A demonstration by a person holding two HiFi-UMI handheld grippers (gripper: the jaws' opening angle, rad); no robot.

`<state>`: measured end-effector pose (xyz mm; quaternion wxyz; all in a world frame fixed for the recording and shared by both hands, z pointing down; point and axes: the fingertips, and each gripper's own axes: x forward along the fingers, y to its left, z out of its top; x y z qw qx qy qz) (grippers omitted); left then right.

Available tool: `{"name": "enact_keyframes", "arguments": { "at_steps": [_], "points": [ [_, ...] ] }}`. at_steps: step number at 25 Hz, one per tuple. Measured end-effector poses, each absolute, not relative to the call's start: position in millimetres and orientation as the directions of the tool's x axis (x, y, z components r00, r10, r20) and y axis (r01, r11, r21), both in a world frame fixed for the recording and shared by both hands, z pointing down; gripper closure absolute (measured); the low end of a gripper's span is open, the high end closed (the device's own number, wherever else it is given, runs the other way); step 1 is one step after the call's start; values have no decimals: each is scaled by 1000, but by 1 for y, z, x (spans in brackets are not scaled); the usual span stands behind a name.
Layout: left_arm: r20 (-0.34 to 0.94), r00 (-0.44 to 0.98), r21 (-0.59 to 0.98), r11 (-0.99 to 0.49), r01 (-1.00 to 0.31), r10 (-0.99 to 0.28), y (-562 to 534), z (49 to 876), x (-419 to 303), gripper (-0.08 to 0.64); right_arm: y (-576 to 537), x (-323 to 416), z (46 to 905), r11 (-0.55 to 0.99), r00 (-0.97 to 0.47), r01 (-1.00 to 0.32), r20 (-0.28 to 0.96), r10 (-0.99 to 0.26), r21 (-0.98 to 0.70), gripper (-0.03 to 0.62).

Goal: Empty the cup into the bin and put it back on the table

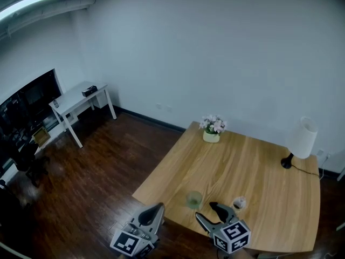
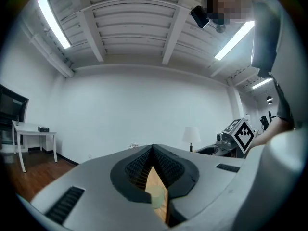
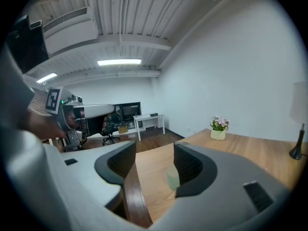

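Cup (image 1: pixel 194 199) is upright on desk (image 1: pixel 259 166), near the front edge and just ahead of right gripper (image 1: pixel 209 212). The right fingers are parted to a middling gap with nothing gripped. The cup is seen beyond the gap, nearer one finger.

Left gripper (image 1: pixel 155 209) is at the desk's near edge, fingers together, empty.

Step judged: approach for grasp.
- The gap should be centred on the cup before closing.
- The wall looks thin and translucent, so a light squeeze at mid-height is advised.
- The cup should be kept upright until over the bin.

No bin is seen in any view.
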<state>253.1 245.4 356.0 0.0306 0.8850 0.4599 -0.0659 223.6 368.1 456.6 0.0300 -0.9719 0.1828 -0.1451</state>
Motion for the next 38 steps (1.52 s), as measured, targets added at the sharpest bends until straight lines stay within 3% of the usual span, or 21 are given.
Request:
{"name": "enact_keyframes", "arguments": {
  "at_steps": [5, 12, 16, 18, 38],
  "points": [
    [-123, 562, 15, -565, 825, 818, 242, 363, 272, 569, 367, 246, 465, -937, 883, -334, 315, -348, -100, 330],
    [-96, 566, 38, -565, 824, 819, 236, 383, 295, 569, 369, 272, 504, -947, 852, -310, 417, -316, -84, 258],
    [-48, 569, 56, -567, 822, 821, 238, 401, 305, 569, 372, 285, 527, -954, 841, -292, 457, -290, -68, 254],
    [-32, 579, 72, -576, 815, 815, 238, 410, 310, 568, 374, 292, 537, -959, 839, -276, 471, -272, -62, 193],
    [179, 631, 181, -656, 733, 754, 256, 528, 358, 568, 379, 321, 625, -970, 766, -215, 596, -241, -116, 192]
  ]
}}
